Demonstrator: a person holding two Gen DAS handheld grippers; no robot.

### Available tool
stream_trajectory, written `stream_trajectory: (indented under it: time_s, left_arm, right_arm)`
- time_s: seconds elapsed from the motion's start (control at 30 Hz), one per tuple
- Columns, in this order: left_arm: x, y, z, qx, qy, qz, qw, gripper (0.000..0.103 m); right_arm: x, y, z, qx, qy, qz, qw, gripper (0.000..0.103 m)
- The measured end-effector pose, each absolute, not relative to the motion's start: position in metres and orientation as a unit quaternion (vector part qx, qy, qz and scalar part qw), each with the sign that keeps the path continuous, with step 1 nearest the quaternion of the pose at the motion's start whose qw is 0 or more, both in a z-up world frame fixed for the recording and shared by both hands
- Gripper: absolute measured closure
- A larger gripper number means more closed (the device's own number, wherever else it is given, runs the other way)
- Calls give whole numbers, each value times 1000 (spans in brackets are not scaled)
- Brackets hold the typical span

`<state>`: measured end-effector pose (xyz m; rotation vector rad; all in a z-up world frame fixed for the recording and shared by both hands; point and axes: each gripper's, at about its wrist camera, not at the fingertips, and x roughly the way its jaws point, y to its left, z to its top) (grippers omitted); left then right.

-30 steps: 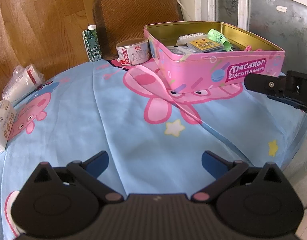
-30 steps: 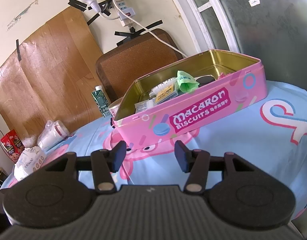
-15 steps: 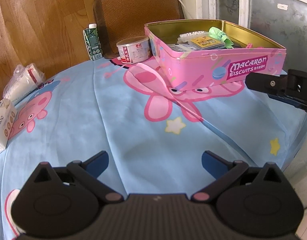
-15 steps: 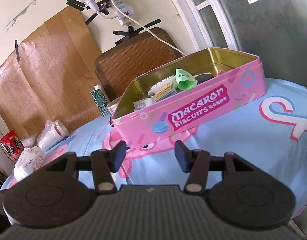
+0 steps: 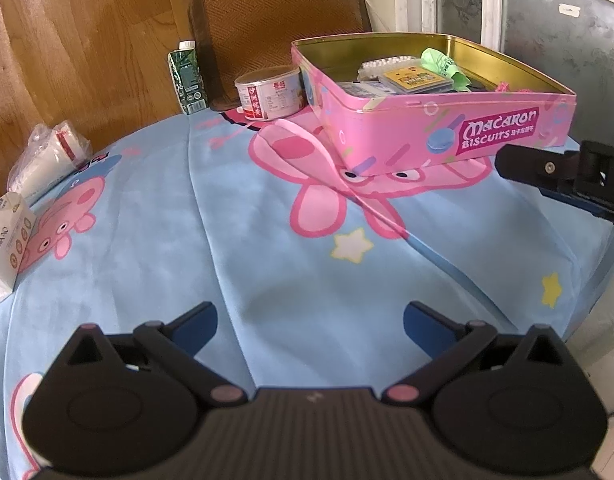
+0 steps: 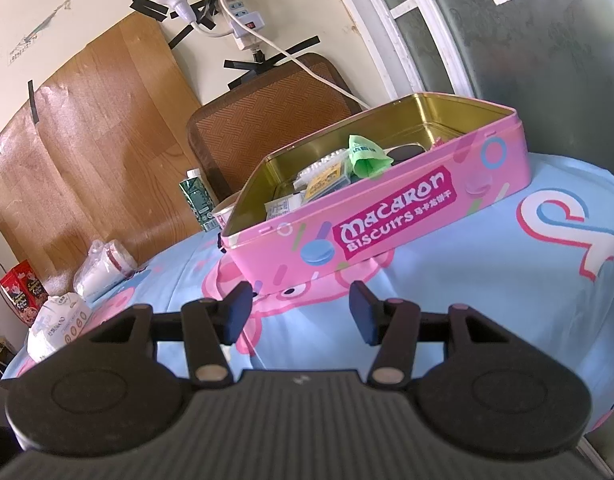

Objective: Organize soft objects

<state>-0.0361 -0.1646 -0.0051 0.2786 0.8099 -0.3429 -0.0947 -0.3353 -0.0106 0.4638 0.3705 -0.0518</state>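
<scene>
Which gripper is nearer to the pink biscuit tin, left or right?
Right. The right gripper hangs just before the pink biscuit tin; the left gripper is farther back over the blue cloth.

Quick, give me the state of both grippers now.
Left gripper: open, holding nothing.
Right gripper: open, holding nothing.

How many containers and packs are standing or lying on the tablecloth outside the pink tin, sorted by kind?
Green drink carton: 1
Round white labelled tub: 1
Clear bag of paper cups: 1
White tissue pack: 1
Total: 4
</scene>
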Motion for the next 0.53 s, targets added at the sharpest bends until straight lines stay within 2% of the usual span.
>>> stream_trajectory:
  time_s: [0.53]
  left_arm:
    - [-34, -162, -3, 114, 393, -176, 895, 0]
  right_arm:
    - [-95, -332, -14, 223, 185, -29, 957, 46]
